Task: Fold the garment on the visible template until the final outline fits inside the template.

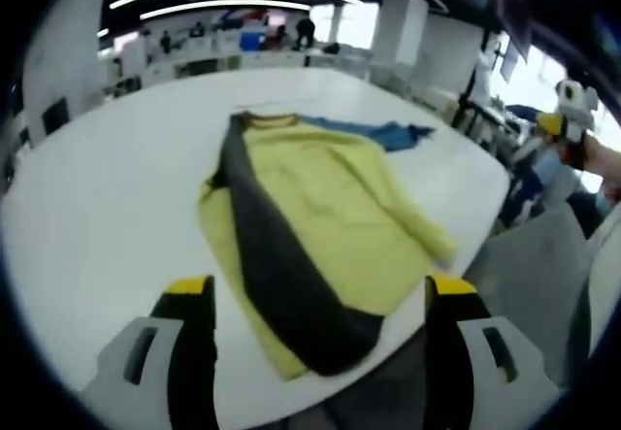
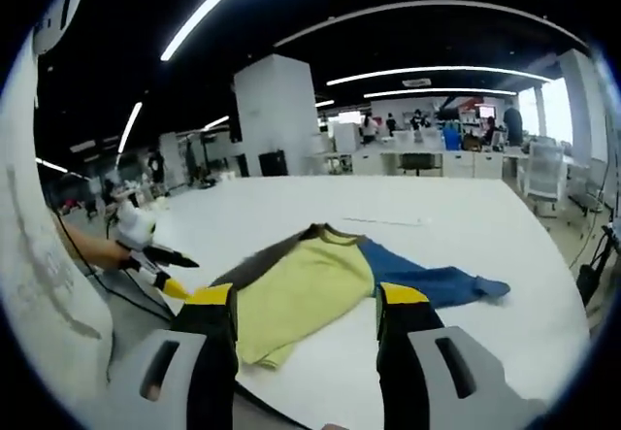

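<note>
The yellow, dark grey and blue long-sleeved fabric garment (image 1: 320,246) lies partly folded on the round white table (image 1: 107,207), one blue sleeve (image 2: 437,282) spread out beside it. No template outline is discernible. The left gripper (image 1: 320,299) and right gripper (image 2: 306,304) hover above the near hem, jaws released and holding nothing. Judged step: between folds. The next move likely calls for grasping the blue sleeve and folding it inward.

No text, label, brand or number can be read in the left gripper view or the right gripper view. The bright panels (image 2: 466,110) at the far wall may carry signs, but they are too blurred to tell.
</note>
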Tool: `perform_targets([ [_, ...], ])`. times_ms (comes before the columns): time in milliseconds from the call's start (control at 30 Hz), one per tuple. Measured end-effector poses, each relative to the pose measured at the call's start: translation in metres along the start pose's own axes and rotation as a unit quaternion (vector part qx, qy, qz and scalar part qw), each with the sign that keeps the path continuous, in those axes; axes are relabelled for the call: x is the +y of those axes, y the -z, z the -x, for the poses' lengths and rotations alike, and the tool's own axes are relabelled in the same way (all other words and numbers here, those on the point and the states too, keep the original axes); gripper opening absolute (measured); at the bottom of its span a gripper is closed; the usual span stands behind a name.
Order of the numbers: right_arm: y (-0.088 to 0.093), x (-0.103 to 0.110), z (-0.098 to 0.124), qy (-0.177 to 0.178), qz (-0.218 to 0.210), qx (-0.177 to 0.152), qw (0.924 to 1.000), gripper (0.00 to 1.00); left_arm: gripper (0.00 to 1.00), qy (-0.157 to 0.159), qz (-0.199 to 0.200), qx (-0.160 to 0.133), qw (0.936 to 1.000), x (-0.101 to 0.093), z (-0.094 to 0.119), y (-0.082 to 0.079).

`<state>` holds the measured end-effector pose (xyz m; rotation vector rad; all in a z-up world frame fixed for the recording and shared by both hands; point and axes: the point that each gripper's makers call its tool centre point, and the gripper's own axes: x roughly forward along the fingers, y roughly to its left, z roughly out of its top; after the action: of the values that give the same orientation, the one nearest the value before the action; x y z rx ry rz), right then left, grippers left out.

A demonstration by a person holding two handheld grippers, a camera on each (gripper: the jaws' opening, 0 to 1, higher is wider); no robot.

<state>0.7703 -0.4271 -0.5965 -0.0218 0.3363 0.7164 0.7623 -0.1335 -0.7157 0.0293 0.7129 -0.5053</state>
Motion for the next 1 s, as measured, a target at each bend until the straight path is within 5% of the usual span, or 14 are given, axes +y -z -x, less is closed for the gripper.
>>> perform_targets([
  [367,0.023,0.011,-0.003,0.004,0.012,0.051,0.9986,0.54,0.86,0.016,-0.065,0.028,0.9974,-0.019,-0.006,0.011],
  [467,0.024,0.013,-0.002,0.001,0.019,0.057,0.9982,0.54,0.85,0.011,-0.118,0.039,0.9922,-0.022,-0.006,0.014],
  [500,0.025,0.013,-0.002,0.0,0.02,0.059,0.9981,0.54,0.83,0.0,-0.147,0.037,0.9884,-0.02,-0.005,0.013],
  [633,0.025,0.016,-0.002,0.0,0.009,0.056,0.9984,0.54,0.78,0.014,-0.304,0.043,0.9515,-0.038,-0.005,0.015],
  [733,0.025,0.016,-0.001,0.004,0.001,0.053,0.9986,0.54,0.77,0.038,-0.343,0.075,0.9355,-0.048,-0.011,0.031],
  [833,0.025,0.017,-0.001,0.006,-0.002,0.051,0.9987,0.54,0.76,0.052,-0.356,0.102,0.9273,-0.051,-0.018,0.043],
  [933,0.024,0.017,0.001,0.008,-0.002,0.05,0.9987,0.54,0.73,0.065,-0.354,0.103,0.9271,-0.054,-0.023,0.044],
  [1000,0.023,0.015,0.002,0.012,-0.005,0.047,0.9988,0.53,0.7,0.089,-0.302,0.123,0.941,-0.058,-0.025,0.053],
])
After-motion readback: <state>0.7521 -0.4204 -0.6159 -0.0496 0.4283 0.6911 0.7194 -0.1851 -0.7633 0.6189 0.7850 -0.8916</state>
